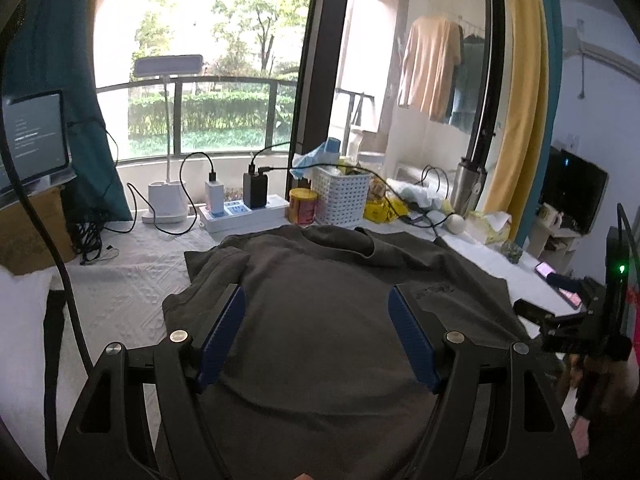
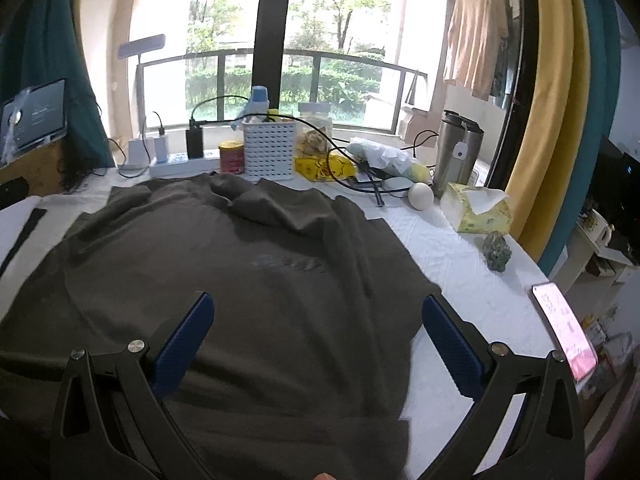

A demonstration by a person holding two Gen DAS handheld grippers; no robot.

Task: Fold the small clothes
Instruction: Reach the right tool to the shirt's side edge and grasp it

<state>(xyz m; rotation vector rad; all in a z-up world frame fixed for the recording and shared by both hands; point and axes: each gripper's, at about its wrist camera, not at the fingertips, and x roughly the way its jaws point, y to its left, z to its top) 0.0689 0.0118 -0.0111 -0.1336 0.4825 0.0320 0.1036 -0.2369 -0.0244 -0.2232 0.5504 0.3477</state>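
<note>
A dark olive shirt [image 1: 320, 300] is spread flat on a white cloth [image 1: 120, 292] covering the table, collar toward the window. Its left sleeve is seen folded in over the body. A faint print is noted on the chest in the right wrist view.

The left gripper [image 1: 316, 312] is held over the shirt's middle, jaws spread wide, nothing between the blue pads [image 1: 222, 332]. The right gripper [image 2: 316, 320] is likewise held over the shirt, nearer its right edge, jaws spread wide and empty; its right pad [image 2: 452, 344] lies over the bare cloth just beside the hem. Whether either tool touches the fabric cannot be told.

Behind the collar, a white basket [image 2: 272, 152], a red tin [image 2: 232, 156], a power strip [image 1: 244, 214] with chargers and a desk lamp [image 1: 166, 136] are ranged along the window side. A tissue box [image 2: 476, 208], a white ball [image 2: 420, 196] and a steel flask [image 2: 456, 152] stand to the right, clear of the shirt. A lit phone [image 2: 564, 324] rests near the table's right edge.
</note>
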